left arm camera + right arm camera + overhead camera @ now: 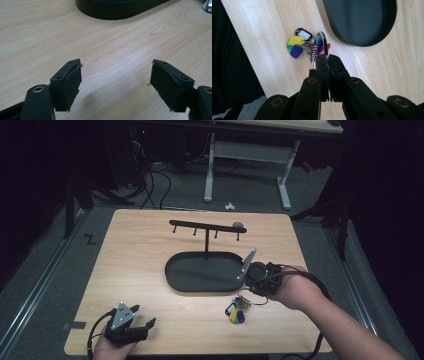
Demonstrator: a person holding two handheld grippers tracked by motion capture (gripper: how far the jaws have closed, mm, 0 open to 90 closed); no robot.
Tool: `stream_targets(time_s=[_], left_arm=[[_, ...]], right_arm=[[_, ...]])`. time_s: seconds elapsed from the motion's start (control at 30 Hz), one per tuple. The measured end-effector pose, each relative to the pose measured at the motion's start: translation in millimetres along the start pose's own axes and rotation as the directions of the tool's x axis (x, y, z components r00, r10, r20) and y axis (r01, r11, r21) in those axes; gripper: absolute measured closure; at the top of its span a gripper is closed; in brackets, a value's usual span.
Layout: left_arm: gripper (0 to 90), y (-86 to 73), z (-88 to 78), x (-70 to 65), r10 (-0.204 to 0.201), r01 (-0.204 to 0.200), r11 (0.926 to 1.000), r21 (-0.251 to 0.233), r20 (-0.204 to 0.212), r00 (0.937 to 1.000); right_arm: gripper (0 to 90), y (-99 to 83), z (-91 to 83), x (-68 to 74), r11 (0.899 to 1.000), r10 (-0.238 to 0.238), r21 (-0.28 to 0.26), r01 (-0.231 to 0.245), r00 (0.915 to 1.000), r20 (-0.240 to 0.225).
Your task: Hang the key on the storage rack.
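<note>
A bunch of keys with yellow, blue and black tags [236, 312] [298, 45] hangs from a large metal key ring [323, 45]. My right gripper [245, 296] [327, 58] is shut on that ring and holds it above the table, just off the near right end of a black oval tray [204, 272] [362, 22]. From the tray rises a black stand with a hook bar [207, 227]. My left gripper [142, 317] [116, 75] rests open near the table's front left edge, with nothing between its pads [72, 85].
The wooden table [140, 265] has bare room on its left half and behind the stand. A small grey object [238, 225] sits at the hook bar's right end. Beyond the table are a desk frame [247, 160] and floor cables.
</note>
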State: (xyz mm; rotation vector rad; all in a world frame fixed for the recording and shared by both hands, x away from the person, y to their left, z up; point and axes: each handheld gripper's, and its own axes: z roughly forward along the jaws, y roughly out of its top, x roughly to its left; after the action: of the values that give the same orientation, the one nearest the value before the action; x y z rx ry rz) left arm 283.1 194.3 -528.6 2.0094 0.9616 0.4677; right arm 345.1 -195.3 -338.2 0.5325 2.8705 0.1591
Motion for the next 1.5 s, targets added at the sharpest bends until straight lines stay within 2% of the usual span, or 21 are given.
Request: stream_targets(time_s=[0.23, 0.33, 0.53, 0.93, 1.13, 1.4, 1.5], left_arm=[[25.4, -0.2, -0.4, 0.4, -0.003, 0.003, 1.0000, -0.005, -0.002, 1.0000], [25.4, -0.3, -0.6, 0.7, -0.006, 0.006, 1.0000, -0.002, 0.000, 1.0000], [25.4, -0.2, -0.7, 0.8, -0.005, 0.005, 1.0000, -0.001, 0.000, 1.0000], [25.4, -0.2, -2.0, 1.8, -0.008, 0.008, 0.9999, -0.009, -0.002, 1.0000], [25.4, -0.3, -2.1, 1.9, -0.008, 0.008, 0.9999, -0.010, -0.003, 1.0000], [25.4, -0.4, -1.8, 1.6, -0.007, 0.007, 0.9999, -0.009, -0.003, 1.0000], [25.4, -0.4, -2.1, 1.8, -0.007, 0.007, 0.9999, -0.009, -0.004, 1.0000]], right_arm=[[87.4, 7.4, -19.0, -9.7, 0.999, 0.019, -0.030, -0.020, 0.9997, -0.016], [87.4, 13.0, -28.5, -14.7, 0.999, 0.021, -0.036, -0.021, 0.9998, -0.007], [87.4, 19.3, -37.1, -22.2, 0.999, 0.025, -0.039, -0.024, 0.9996, 0.015], [87.4, 31.0, -40.2, -35.6, 0.999, 0.033, -0.031, -0.032, 0.9993, 0.019], [87.3, 34.6, -41.0, -48.2, 0.996, 0.069, -0.051, -0.069, 0.9976, -0.005], [87.3, 38.5, -43.9, -64.1, 0.994, 0.094, -0.060, -0.094, 0.9956, 0.003], [87.3, 41.1, -43.1, -72.6, 0.990, 0.121, -0.067, -0.120, 0.9927, 0.000]])
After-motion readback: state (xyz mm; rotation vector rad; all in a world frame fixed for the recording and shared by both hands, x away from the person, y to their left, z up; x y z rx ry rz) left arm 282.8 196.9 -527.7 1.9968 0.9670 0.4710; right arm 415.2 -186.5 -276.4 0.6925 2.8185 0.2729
